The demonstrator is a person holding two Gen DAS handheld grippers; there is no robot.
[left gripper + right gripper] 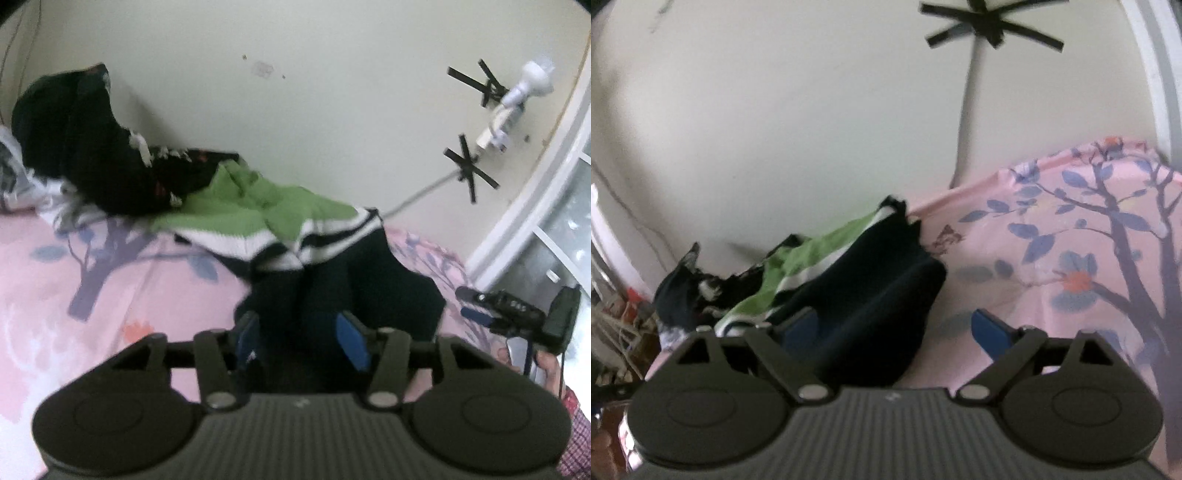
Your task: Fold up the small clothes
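A dark navy garment (354,280) lies on the pink floral bedsheet (92,295), its far end under a green, white and black striped garment (258,218). My left gripper (303,336) is open, its blue pads either side of the navy garment's near edge. In the right wrist view the navy garment (879,306) lies between my right gripper's blue fingers (801,325). My right gripper (897,328) is open wide. It also shows at the right of the left wrist view (509,314).
A heap of black clothes (85,147) lies against the cream wall at the back left. A white cable is taped to the wall (469,162) with black tape crosses. A window frame (535,206) stands at the right. The sheet (1071,258) stretches out to the right.
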